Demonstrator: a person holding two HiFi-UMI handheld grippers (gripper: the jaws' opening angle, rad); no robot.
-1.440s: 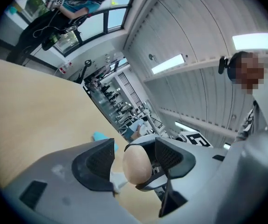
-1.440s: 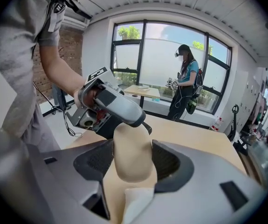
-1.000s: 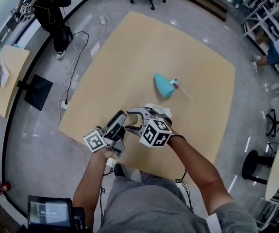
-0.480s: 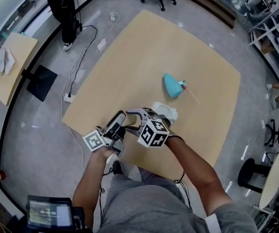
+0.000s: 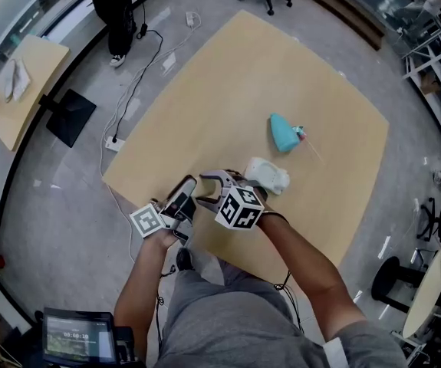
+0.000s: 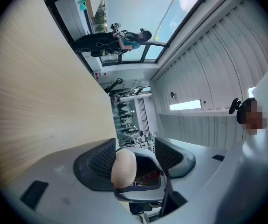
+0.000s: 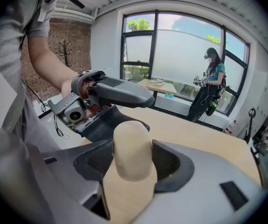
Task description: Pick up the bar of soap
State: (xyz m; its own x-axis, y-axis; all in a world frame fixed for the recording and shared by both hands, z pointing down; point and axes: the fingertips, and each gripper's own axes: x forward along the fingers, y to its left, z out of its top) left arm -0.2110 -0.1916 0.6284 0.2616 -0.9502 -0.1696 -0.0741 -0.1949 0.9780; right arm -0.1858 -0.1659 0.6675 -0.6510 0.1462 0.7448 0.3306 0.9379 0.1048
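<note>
The bar of soap (image 7: pixel 131 148) is a cream, rounded block, and my right gripper (image 7: pixel 131 157) is shut on it, both pads pressing its sides. In the left gripper view the soap (image 6: pixel 123 168) sits between the spread jaws of my left gripper (image 6: pixel 134 155). It lies against one pad, with a gap to the other. In the head view the left gripper (image 5: pixel 192 195) and the right gripper (image 5: pixel 209 187) meet tip to tip above the wooden table (image 5: pixel 228 75) near its front edge. There the soap is hidden between them.
A white object (image 5: pixel 268 175) lies just beyond the right gripper. Farther back are a teal item (image 5: pixel 283 133) and a thin stick (image 5: pixel 309 147). A person (image 5: pixel 116 6) stands on the floor at the far left, near cables and a small side table (image 5: pixel 21 90).
Both grippers have stayed together at the front edge. The head view has shifted, and the white object now shows clear of the right gripper.
</note>
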